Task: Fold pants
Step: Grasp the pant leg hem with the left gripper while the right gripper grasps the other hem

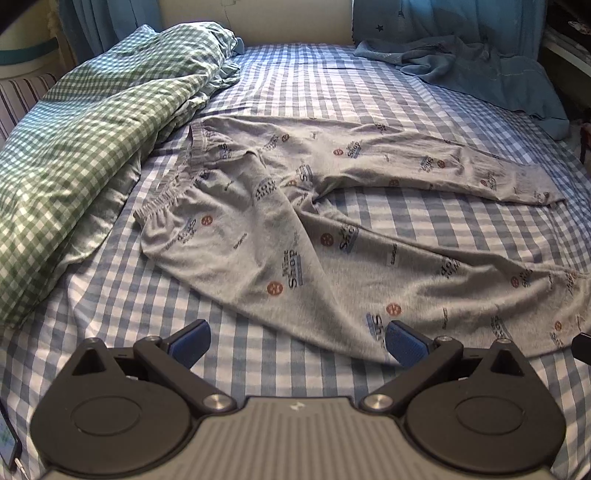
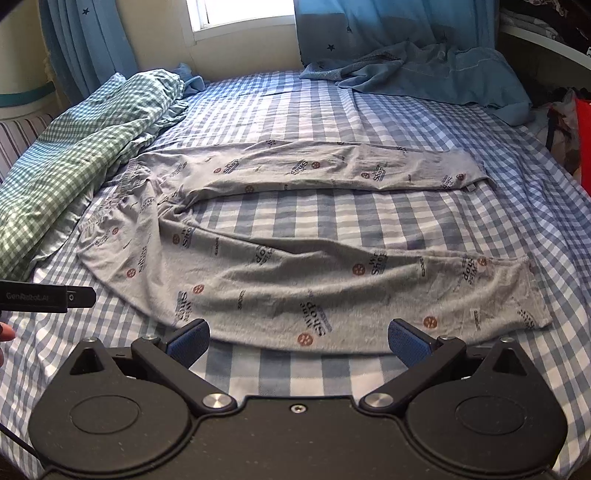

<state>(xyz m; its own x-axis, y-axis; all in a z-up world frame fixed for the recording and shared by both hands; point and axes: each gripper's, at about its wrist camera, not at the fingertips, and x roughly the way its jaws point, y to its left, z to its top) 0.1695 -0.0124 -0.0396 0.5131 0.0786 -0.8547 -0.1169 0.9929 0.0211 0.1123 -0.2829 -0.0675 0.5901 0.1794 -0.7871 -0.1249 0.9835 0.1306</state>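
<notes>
Grey printed pants point(image 1: 295, 229) lie spread flat on a blue checked bed, waistband at the left, two legs running right and apart. They also show in the right wrist view point(image 2: 295, 288). My left gripper point(image 1: 295, 341) is open and empty, hovering at the near edge of the near leg, close to the hip end. My right gripper point(image 2: 297, 341) is open and empty, hovering at the near edge of the near leg, toward its middle. The left gripper's body point(image 2: 44, 297) shows at the left edge of the right wrist view.
A green checked duvet point(image 1: 85, 140) is bunched along the bed's left side, touching the waistband. A blue cloth point(image 1: 472, 70) is heaped at the far right corner. Blue curtains point(image 2: 365, 29) and a window lie behind. A phone point(image 1: 9, 443) lies at the near left.
</notes>
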